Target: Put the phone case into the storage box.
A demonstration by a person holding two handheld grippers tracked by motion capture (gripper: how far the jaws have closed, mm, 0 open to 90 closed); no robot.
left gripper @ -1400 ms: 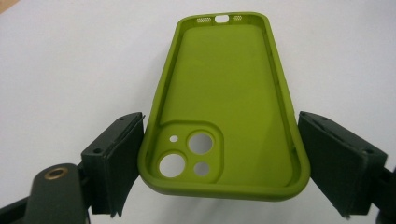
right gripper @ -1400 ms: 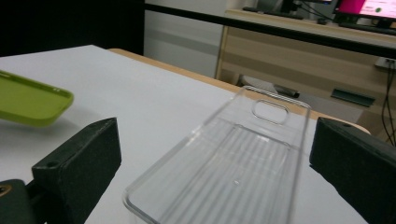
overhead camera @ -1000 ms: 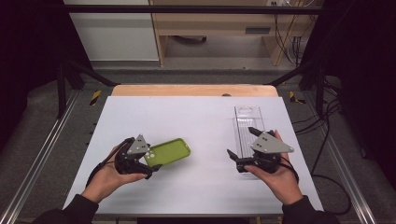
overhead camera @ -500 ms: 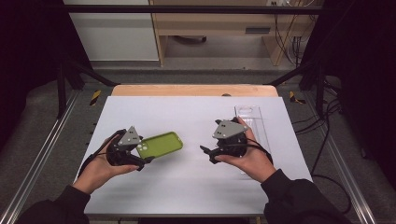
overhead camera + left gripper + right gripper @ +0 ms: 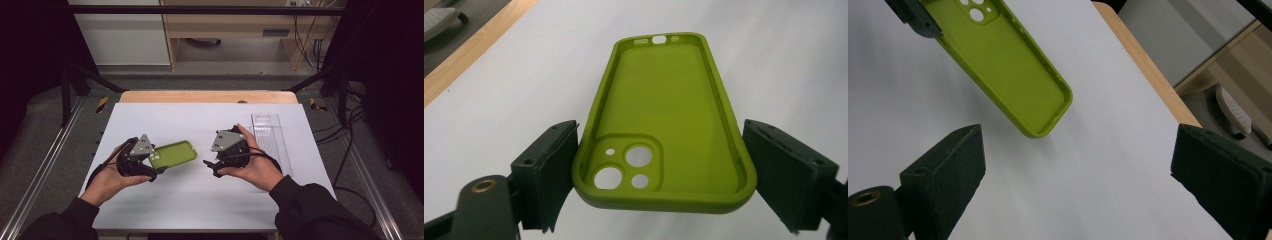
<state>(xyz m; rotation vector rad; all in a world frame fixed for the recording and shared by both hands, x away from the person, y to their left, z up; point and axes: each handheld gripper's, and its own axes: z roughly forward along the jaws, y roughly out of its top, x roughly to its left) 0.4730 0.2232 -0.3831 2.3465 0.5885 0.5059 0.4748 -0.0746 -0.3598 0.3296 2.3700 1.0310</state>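
So the green phone case [image 5: 664, 125] is up in your left gripper [image 5: 150, 162], held across its width at the camera-cutout end, hollow side facing up, left of the table's middle. In the left gripper view both black pads sit right against the case's long edges, left pad on the cutout side, right pad on the other rim, so that's a proper grasp, jaws set about as wide as the case. The far end with the little port holes sticks out free over the white table [image 5: 200, 120]. Your right gripper [image 5: 216, 165] is just beside that free end with nothing in it; the right gripper view shows its two pads spread wide with bare table between them and the case's rounded end hanging just beyond them. The clear plastic tray [image 5: 272, 145] lies behind your right hand, partly covered by it. I can't make out whether the case's underside clears the table.
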